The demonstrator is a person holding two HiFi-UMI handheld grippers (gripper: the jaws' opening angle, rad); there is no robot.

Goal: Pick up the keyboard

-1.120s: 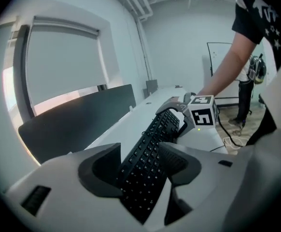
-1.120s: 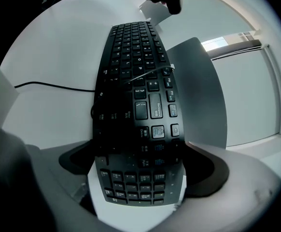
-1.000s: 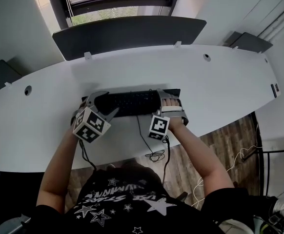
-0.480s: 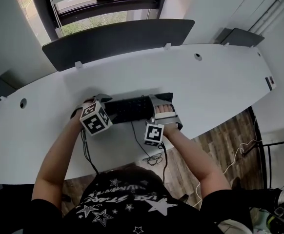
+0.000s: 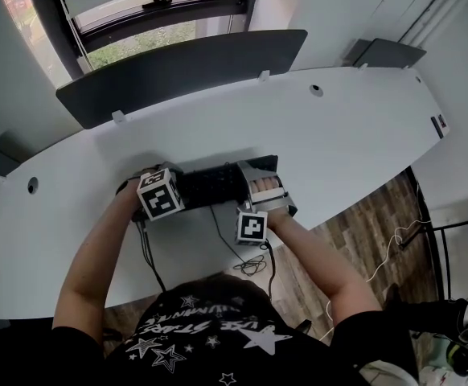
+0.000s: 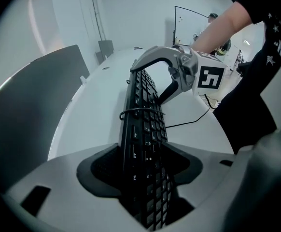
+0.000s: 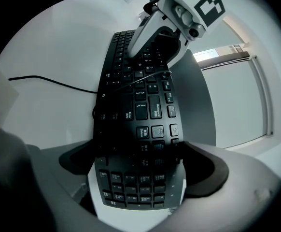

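Note:
A black keyboard (image 5: pixel 210 185) lies near the front edge of the white desk (image 5: pixel 355 135). My left gripper (image 5: pixel 155 175) stands over its left end. In the left gripper view the keyboard (image 6: pixel 143 129) runs edge-on between the jaws of the left gripper (image 6: pixel 145 163); they are opening, with a dark gap beside the pads. My right gripper (image 5: pixel 264 185) is at the right end. In the right gripper view its pads (image 7: pixel 203 178) press on the front and back edges at the number pad of the keyboard (image 7: pixel 140 105). Each gripper shows in the other's view: the right one (image 6: pixel 179 71), the left one (image 7: pixel 164 28).
The keyboard's thin black cable (image 5: pixel 227 244) runs over the desk's front edge toward the floor; a loop of it lies across the keys (image 6: pixel 135 111). A dark partition panel (image 5: pixel 186 63) stands along the desk's back edge below a window. Wood floor shows at the right.
My left gripper has come down and rolled, and now straddles the keyboard's left end. The right gripper has stayed at the right end.

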